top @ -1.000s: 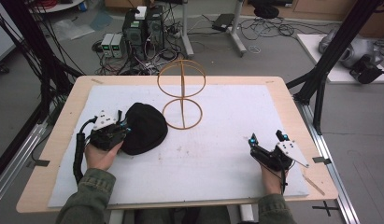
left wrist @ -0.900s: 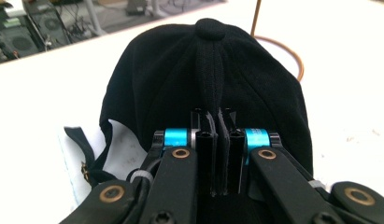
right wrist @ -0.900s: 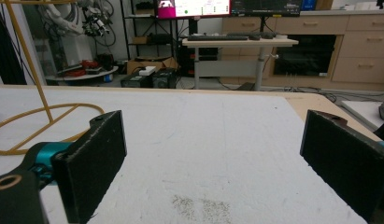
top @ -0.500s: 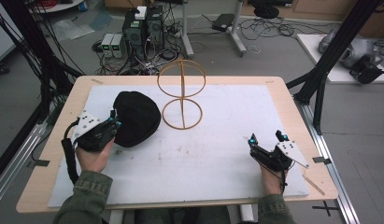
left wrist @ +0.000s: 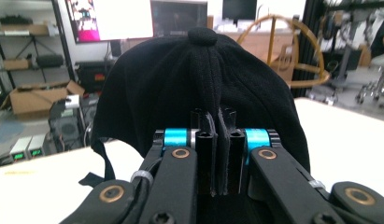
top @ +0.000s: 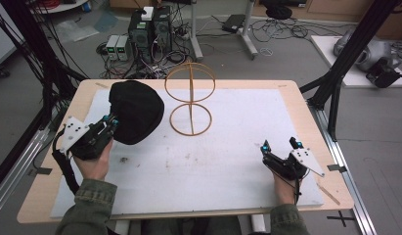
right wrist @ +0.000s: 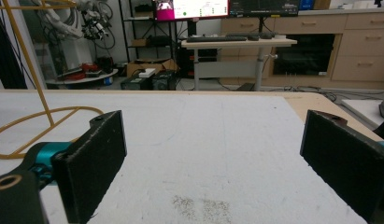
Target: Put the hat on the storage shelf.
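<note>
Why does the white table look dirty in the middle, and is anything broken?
Nothing looks broken. The white mat has a dark smudge near the left gripper, which pinches a black cap, and faint brownish marks at its middle.

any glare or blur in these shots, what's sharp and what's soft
High view: even light, soft overall, no glare on the white mat. Left gripper view: black cap sharp, a bright screen washed out behind. Right gripper view: near jaws soft-edged, mat and wooden stand clear.

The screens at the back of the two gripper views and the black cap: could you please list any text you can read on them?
None can be read.
Monitor in the right gripper view: interface shapes, text too small.
Screen in the left gripper view: blurred.
Black cap, clamped in the left gripper: no lettering visible.
</note>
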A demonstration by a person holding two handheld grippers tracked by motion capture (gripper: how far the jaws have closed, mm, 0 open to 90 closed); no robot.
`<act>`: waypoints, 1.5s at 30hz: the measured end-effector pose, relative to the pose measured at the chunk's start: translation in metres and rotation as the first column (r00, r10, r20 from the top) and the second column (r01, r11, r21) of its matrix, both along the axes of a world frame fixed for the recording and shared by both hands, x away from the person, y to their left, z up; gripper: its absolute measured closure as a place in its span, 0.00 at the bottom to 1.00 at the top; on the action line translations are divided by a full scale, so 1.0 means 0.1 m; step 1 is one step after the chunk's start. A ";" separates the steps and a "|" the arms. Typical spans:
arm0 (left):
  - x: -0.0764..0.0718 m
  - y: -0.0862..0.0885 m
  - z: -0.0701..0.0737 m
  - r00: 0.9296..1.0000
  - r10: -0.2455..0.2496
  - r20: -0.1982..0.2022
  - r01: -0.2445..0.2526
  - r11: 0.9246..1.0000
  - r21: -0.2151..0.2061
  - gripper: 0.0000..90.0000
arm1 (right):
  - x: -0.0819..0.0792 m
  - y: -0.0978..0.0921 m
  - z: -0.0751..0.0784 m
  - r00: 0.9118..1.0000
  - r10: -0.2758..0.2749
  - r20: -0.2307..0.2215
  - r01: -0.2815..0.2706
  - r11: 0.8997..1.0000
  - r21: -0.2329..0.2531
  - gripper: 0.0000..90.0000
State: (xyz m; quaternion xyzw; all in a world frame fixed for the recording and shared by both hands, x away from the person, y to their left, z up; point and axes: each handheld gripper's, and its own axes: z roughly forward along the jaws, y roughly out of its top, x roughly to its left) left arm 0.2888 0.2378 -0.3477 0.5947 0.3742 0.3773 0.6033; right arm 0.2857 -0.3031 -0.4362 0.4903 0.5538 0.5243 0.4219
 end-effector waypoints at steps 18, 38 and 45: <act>0.03 -0.07 0.34 0.994 -0.004 0.113 0.010 0.999 -0.051 0.96 | 0.00 -0.02 -0.01 1.000 0.009 -0.003 -0.009 1.000 0.008 0.07; 0.28 -0.42 0.61 0.986 -0.065 0.151 0.075 0.995 -0.063 0.96 | 0.00 -0.02 -0.01 1.000 0.012 -0.001 -0.012 1.000 0.015 0.07; 0.39 -0.55 0.64 0.985 -0.083 0.150 0.094 0.993 -0.069 0.96 | 0.00 -0.03 -0.01 1.000 0.013 -0.002 -0.013 1.000 0.021 0.07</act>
